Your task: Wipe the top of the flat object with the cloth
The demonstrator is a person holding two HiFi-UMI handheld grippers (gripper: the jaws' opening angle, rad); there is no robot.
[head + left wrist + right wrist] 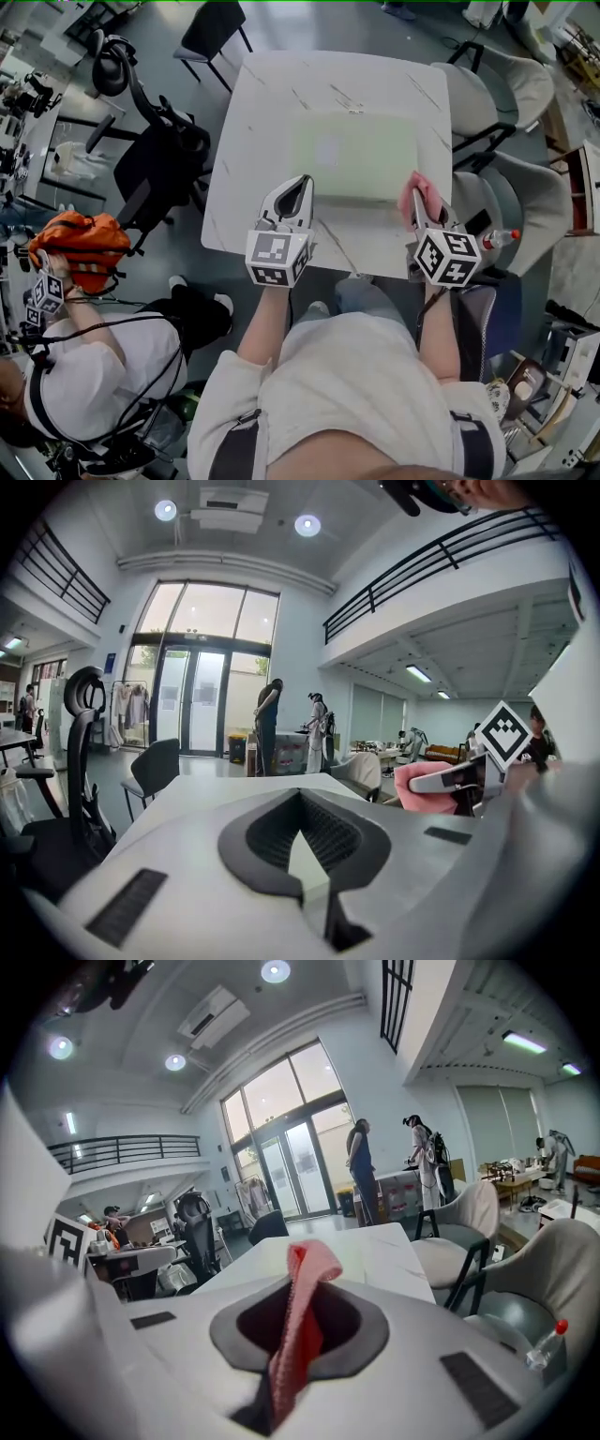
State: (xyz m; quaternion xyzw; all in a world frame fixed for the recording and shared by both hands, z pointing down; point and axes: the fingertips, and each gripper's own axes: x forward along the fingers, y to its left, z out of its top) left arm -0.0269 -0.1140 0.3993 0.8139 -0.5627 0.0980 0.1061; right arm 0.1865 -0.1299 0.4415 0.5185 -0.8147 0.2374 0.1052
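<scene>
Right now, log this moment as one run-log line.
left gripper: jaws shut, empty, at near edge of flat object | right gripper: jaws shut on cloth | cloth at flat object's right near corner

Head cam sits high, staring steeply down on the tabletop (pixel 262 112). The cams on the left hand-held gripper (pixel 305 183) and right hand-held gripper (pixel 413 201) ride low and close, looking level across it toward the same glass doors (pixel 192 705).

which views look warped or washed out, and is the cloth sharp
Both gripper views: fisheye-bent, black corners. Left gripper view: windows glare white. Right gripper view: pink cloth close, slightly soft. Head view: even light, pale green mat nearly fades into the white table.
</scene>
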